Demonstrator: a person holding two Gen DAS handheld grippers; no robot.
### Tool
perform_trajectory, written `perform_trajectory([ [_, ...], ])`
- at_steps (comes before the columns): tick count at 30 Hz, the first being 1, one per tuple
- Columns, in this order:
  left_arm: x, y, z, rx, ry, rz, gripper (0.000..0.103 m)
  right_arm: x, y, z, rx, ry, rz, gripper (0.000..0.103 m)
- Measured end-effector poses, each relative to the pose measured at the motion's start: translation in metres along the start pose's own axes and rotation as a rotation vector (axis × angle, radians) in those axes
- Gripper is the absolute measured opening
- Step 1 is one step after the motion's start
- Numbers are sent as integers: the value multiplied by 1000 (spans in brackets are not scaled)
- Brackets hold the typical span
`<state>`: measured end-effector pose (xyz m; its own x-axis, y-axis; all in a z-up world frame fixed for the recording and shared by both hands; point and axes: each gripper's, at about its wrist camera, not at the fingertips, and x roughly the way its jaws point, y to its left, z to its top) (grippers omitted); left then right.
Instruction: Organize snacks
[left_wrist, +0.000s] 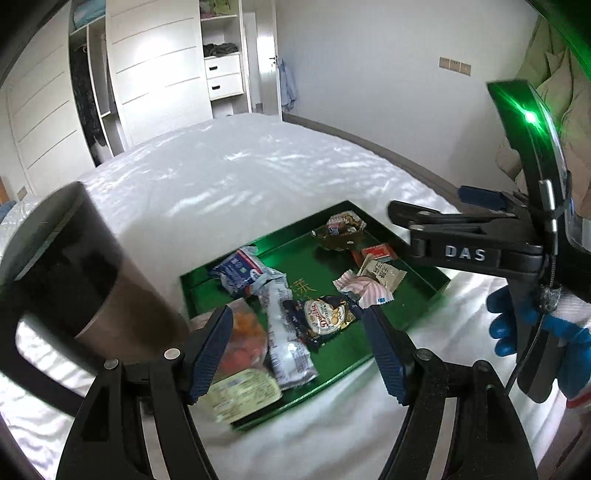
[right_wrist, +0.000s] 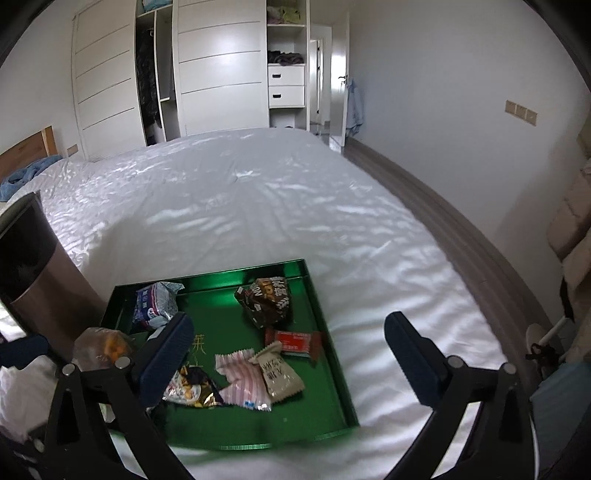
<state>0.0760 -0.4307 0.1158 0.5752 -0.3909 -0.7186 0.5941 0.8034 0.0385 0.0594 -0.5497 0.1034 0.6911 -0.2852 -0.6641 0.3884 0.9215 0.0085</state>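
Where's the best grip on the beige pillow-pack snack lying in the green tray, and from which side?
Probably the beige pillow pack by its crimped end seal, the one toward the red packet. It lies flat in the green tray, partly over the pink-striped wrapper, so a side approach would catch its neighbour. Come from above, fingers straddling the thin seal across its width.
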Motion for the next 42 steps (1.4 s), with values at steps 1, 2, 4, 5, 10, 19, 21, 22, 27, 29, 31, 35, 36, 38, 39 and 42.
perform_trajectory([
  [1, -5, 1, 0, -1, -4, 4, 68, -6, 0, 0, -2, -4, -8, 103],
  [2, -11, 3, -1, -2, -9, 9, 68, -14, 1, 0, -3, -10, -16, 103],
  [4, -23, 7, -5, -5, -15, 16, 68, -29, 4, -2, -1, -22, -19, 103],
  [5, -28, 9, -7, -9, -18, 18, 68, -36, 6, -4, -1, -26, -18, 103],
  [10, -60, 33, -29, -61, -32, 25, 68, -72, 24, -16, -26, -48, -9, 103],
  [19, -106, 94, -91, -167, -9, 113, 68, -121, 71, -50, -39, -56, 54, 103],
  [21, -115, 107, -106, -184, -5, 137, 69, -131, 83, -63, -23, -55, 79, 103],
  [22, -119, 113, -114, -194, -2, 155, 72, -135, 92, -75, -13, -49, 92, 103],
  [27, -133, 133, -146, -218, 7, 213, 78, -148, 126, -115, -3, -25, 103, 103],
  [29, -137, 141, -155, -235, 5, 211, 78, -150, 135, -125, 0, -16, 98, 103],
  [31, -141, 147, -160, -250, 0, 212, 78, -153, 142, -134, -2, -6, 94, 103],
  [35, -150, 154, -167, -244, -21, 225, 78, -159, 150, -143, -5, 8, 80, 103],
  [36, -152, 156, -168, -244, -24, 227, 78, -160, 151, -144, -7, 8, 75, 103],
  [38, -154, 157, -169, -244, -32, 234, 79, -160, 151, -145, -11, 13, 76, 103],
  [39, -156, 159, -171, -250, -36, 229, 81, -161, 152, -145, -18, 13, 73, 103],
  [42, -161, 163, -174, -270, -52, 216, 90, -160, 155, -146, -42, 14, 64, 103],
])
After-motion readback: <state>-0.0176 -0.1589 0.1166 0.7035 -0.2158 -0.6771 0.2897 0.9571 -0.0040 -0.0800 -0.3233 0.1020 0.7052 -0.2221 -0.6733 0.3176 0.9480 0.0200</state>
